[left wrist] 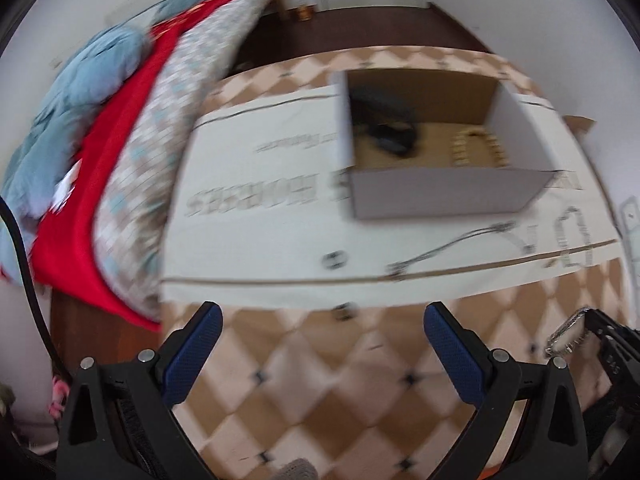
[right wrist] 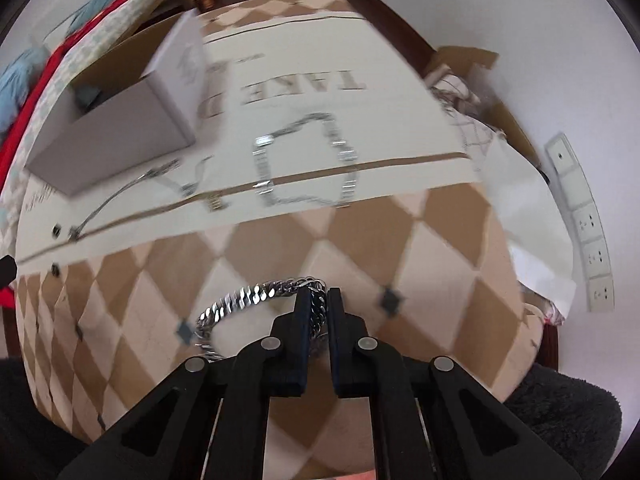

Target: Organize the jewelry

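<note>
My right gripper (right wrist: 319,294) is shut on a thick silver chain bracelet (right wrist: 248,300) and holds it above the checkered cloth; the bracelet also shows at the right edge of the left wrist view (left wrist: 568,334). My left gripper (left wrist: 322,330) is open and empty above the cloth. An open white box (left wrist: 448,188) stands on flat white cardboard (left wrist: 260,216); it holds a dark item (left wrist: 390,136) and a gold piece (left wrist: 476,148). A silver link bracelet (right wrist: 304,160), a thin chain (right wrist: 120,192) and small earrings (left wrist: 334,260) lie on the cardboard.
Piled bedding, red, blue and patterned (left wrist: 120,160), lies to the left. A brown cardboard box with cloth (right wrist: 472,92) and a wall socket strip (right wrist: 580,216) are to the right. The checkered cloth (right wrist: 360,240) covers the surface.
</note>
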A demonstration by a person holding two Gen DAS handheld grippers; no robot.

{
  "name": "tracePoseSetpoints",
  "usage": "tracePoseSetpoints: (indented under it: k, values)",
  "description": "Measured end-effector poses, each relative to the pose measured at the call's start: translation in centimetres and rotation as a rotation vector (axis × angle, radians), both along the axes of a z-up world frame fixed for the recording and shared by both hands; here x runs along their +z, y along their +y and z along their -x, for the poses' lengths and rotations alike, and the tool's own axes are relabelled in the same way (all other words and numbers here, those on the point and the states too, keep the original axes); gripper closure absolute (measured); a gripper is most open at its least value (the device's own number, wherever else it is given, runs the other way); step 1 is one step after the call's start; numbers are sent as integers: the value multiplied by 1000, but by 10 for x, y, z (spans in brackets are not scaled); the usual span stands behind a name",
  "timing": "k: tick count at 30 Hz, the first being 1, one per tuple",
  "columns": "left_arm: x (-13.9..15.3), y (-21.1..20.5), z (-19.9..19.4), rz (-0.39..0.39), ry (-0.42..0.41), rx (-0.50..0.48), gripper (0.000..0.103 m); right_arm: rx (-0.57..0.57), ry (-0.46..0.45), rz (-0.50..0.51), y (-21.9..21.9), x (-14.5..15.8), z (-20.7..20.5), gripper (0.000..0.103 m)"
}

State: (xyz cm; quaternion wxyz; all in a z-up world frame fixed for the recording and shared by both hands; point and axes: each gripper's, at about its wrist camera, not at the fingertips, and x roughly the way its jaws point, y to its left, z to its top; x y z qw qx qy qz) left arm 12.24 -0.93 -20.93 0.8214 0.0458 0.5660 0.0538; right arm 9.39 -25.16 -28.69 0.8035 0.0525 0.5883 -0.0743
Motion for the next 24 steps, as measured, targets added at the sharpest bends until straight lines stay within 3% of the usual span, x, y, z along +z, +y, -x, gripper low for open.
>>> tracePoseSetpoints:
  k: [4, 7, 10, 16, 20, 24]
  values:
    - [-6, -45, -17, 66, 16, -85, 1, -77, 3, -16, -37, -1, -6, 95]
    - [-14, -61, -26, 40, 20, -107, 8, -120, 0, -45, -54, 0, -11, 95]
    - [-20, -47, -31, 80, 46, -88, 16, -127, -5, -57, -56, 2, -13, 95]
    - [-25, 7, -20, 130, 57, -33, 16, -117, -8, -93, -60, -4, -16, 95]
    - [-33, 7, -19, 116, 57, -61, 16, -119, -14, -117, -55, -3, -16, 95]
    - [-44, -6, -28, 87, 72, -94, 31, -112, -7, -122, -53, -4, -18, 95]
